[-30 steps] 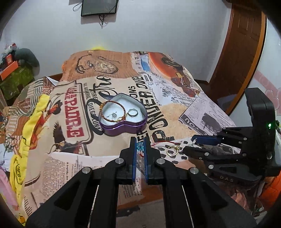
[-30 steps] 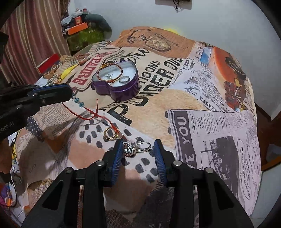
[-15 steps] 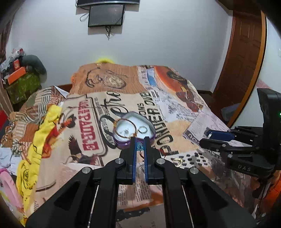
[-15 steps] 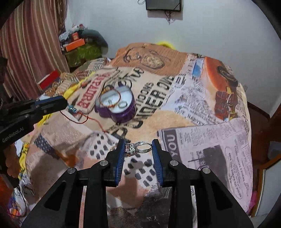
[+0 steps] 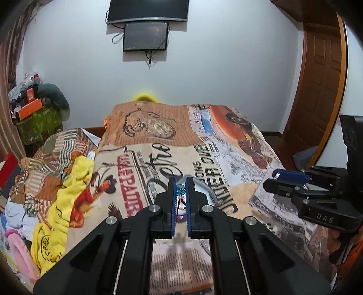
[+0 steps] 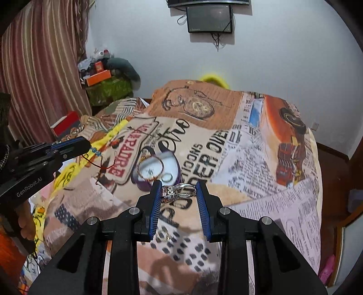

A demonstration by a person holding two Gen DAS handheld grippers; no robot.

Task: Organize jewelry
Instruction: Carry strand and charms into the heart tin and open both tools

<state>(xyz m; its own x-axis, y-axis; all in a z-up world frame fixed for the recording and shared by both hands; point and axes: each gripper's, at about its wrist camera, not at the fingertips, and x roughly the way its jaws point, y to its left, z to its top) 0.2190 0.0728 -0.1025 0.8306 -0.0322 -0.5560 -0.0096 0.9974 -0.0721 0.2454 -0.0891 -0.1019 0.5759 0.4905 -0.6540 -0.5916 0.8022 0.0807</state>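
Both grippers lifting jewelry off the bed toward the box

The left gripper, now raised, is pinching the red beaded string; the right gripper is clamping the silver ring, carrying it above the bedspread, just near the purple box.

Two claws, one heart-shaped purple tin, one red-cord bracelet, one jewelled ring, two wall screens.

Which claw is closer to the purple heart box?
Left, I think. The left claw, pinching the red string bracelet, hangs just before the purple heart box, partly covering it. The right claw, clamping the silver rings, sits nearer the camera.
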